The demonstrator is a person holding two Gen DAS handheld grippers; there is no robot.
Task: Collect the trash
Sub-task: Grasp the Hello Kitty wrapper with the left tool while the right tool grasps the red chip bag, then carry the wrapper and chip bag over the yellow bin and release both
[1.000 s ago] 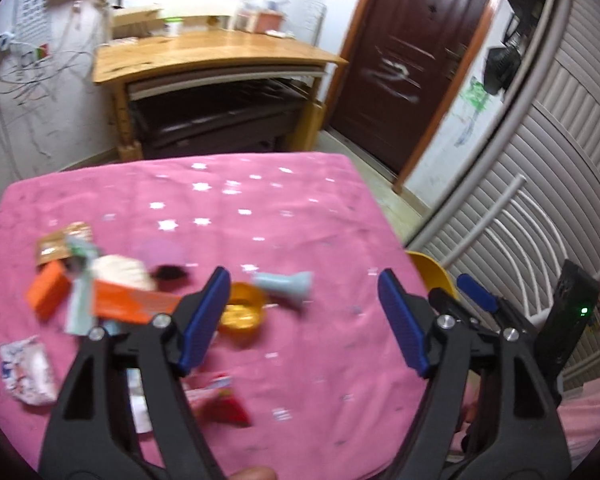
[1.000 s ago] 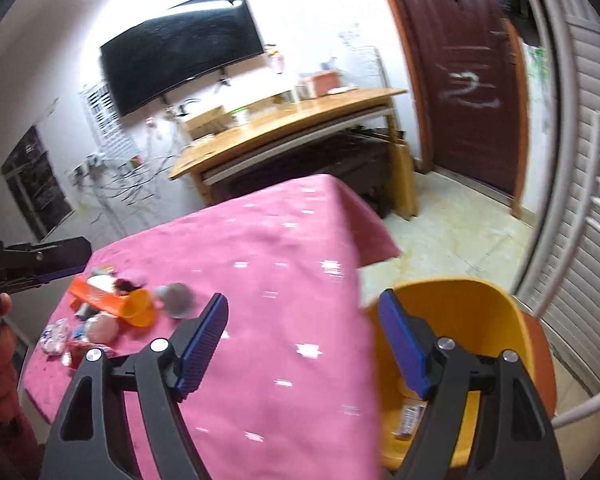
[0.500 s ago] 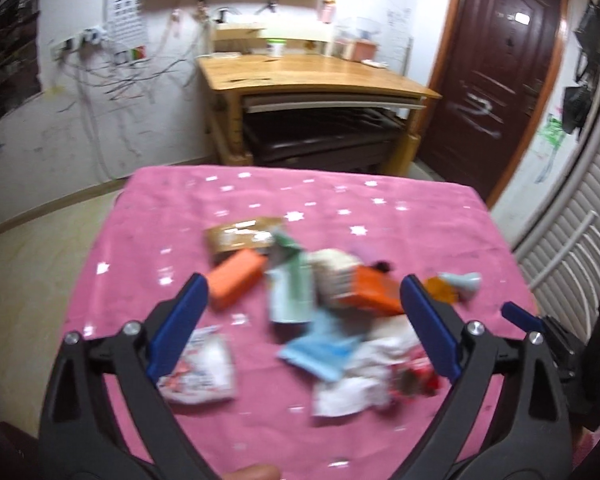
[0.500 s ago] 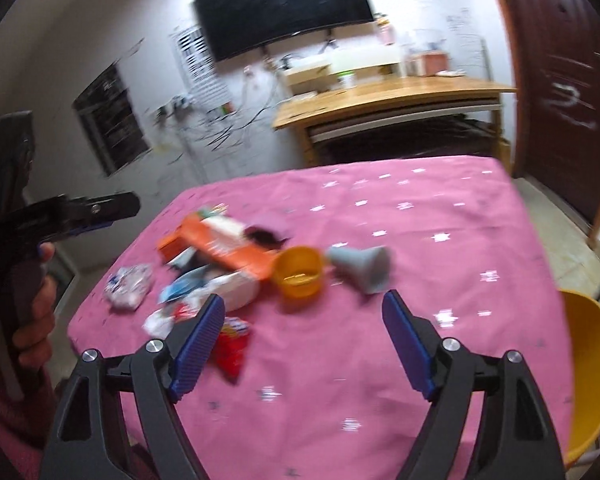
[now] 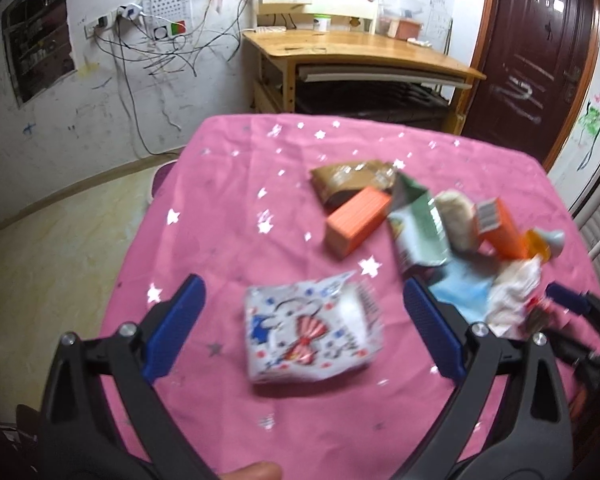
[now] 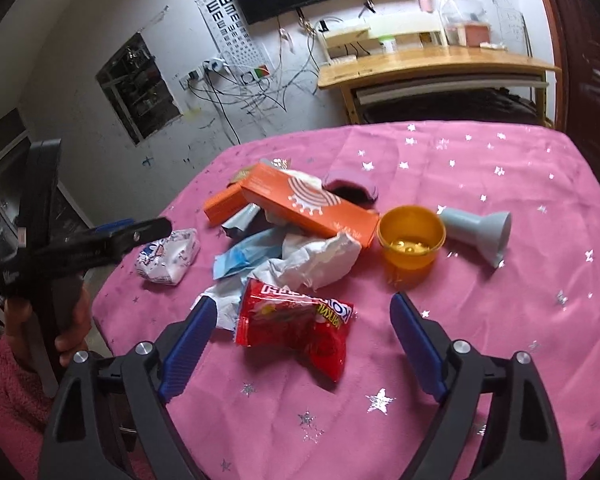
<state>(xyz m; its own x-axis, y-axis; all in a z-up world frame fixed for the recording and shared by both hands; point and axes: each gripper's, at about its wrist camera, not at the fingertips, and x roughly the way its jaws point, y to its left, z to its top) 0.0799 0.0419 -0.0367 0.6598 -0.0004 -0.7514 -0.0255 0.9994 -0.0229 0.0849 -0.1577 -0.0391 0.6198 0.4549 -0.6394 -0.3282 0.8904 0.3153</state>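
Observation:
Trash lies heaped on the pink star-print tablecloth (image 5: 236, 208). My left gripper (image 5: 302, 320) is open, hovering around a white printed wrapper (image 5: 312, 336) that its pads do not touch. My right gripper (image 6: 302, 312) has its jaws opening, with a red snack bag (image 6: 296, 328) between them, untouched. Beyond the bag lie crumpled white paper (image 6: 316, 260), a blue mask (image 6: 248, 256), a long orange box (image 6: 308, 208), a yellow cup (image 6: 411, 240) and a grey-blue funnel-shaped piece (image 6: 480, 232). A small orange box (image 5: 358, 220), a green carton (image 5: 418, 228) and a brown wrapper (image 5: 352, 178) lie further back.
A wooden desk (image 5: 360, 48) stands against the far wall, a dark door (image 5: 536, 60) to its right. Tiled floor (image 5: 60, 240) drops away left of the table. A hand in a pink fleece sleeve (image 6: 8, 392) holds the left tool at the table's left edge.
Both grippers swung left across the table and tipped down toward the pile. The left now frames the white wrapper, the right the red bag. Both jaws stand wider.

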